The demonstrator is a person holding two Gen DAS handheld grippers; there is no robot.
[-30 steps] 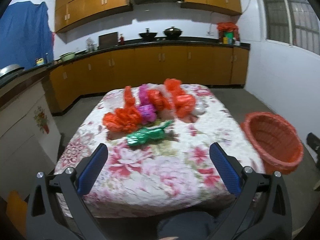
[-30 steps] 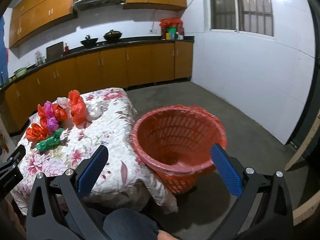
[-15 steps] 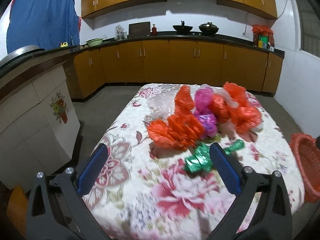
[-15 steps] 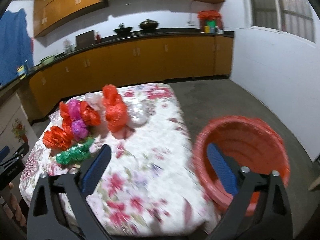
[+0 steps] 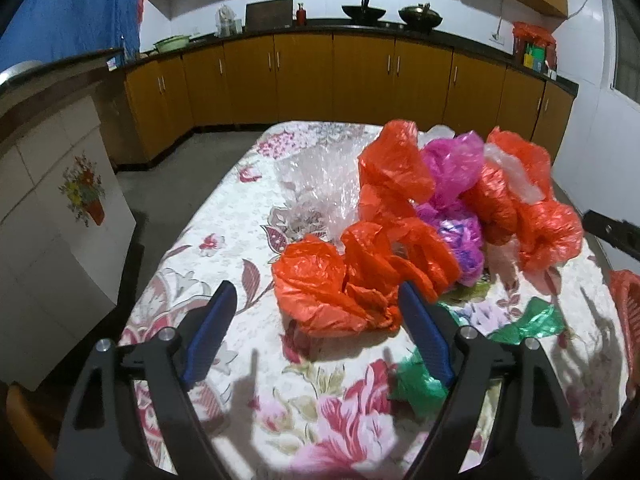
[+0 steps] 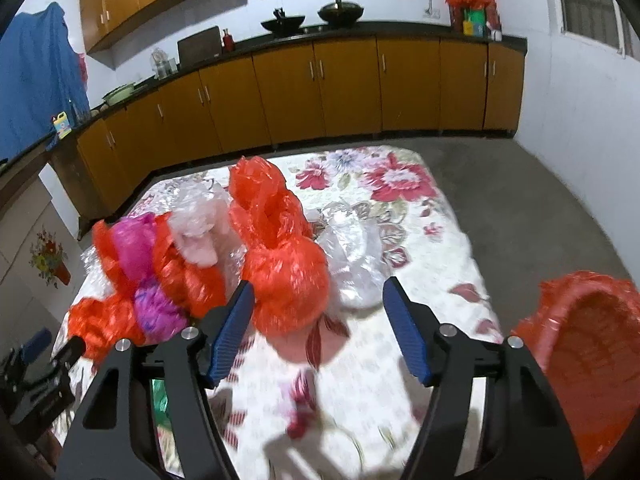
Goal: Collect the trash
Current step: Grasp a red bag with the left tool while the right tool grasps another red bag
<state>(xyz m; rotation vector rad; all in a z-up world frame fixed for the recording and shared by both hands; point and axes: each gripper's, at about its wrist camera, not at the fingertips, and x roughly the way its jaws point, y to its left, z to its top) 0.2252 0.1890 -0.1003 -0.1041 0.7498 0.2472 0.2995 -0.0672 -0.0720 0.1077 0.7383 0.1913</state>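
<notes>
The crumpled plastic bags on the floral table (image 5: 224,216) are hard to tell apart where they overlap. About four are orange-red bags (image 5: 320,292), two are pink-purple bags (image 5: 452,168), one is a green bag (image 5: 420,380) at lower right, and two or three are clear bags (image 6: 352,256). One orange basket (image 6: 592,352) sits at lower right. Two woks (image 6: 340,10) stand on the counter at the top.

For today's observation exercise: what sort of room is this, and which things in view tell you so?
Most likely a home kitchen: wooden cabinets run under a dark countertop, two woks sit on it, and a table with a floral cloth stands in the middle.
</notes>
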